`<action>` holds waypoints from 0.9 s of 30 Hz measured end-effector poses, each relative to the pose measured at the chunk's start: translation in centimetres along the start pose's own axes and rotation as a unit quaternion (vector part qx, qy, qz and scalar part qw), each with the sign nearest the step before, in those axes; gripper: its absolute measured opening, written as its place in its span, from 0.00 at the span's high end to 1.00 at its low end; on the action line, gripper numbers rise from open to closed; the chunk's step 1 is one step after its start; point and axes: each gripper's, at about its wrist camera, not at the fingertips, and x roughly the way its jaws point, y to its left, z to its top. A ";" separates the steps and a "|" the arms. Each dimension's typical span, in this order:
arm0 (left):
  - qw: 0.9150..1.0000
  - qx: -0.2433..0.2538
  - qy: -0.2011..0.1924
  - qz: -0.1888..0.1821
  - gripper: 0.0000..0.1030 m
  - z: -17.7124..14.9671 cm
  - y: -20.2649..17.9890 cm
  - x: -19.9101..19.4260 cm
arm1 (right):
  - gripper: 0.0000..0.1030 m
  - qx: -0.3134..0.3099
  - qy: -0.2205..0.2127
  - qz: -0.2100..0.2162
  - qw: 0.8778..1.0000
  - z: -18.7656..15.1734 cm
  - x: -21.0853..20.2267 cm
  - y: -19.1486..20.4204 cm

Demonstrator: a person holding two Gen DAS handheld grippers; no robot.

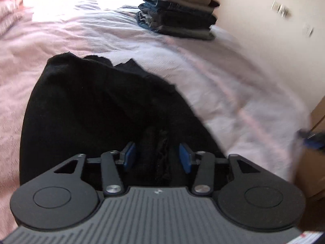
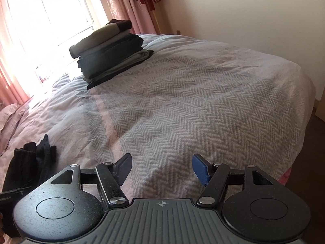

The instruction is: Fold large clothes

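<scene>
I judge the job well along: a stack of folded clothes (image 2: 109, 52) sits at the far side of the bed (image 2: 203, 101), and one black garment (image 1: 91, 111) is left, bunched up at the near edge. My left gripper (image 1: 157, 158) has its jaws part open around a fold of that cloth; I cannot tell if they pinch it. My right gripper (image 2: 162, 169) hovers wide and empty over bare bedspread, beside the garment.

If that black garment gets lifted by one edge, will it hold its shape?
Probably not. The black garment lies bunched in soft folds, so it should droop. Its knit looks thick, so maybe heavyish. On the textured bedspread it would likely drag, not slide.
</scene>
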 end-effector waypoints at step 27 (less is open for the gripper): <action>0.977 -0.183 -0.023 0.104 0.50 -5.6 18.6 -11.1 | 0.59 -0.007 0.283 0.332 0.900 -1.5 17.6 20.0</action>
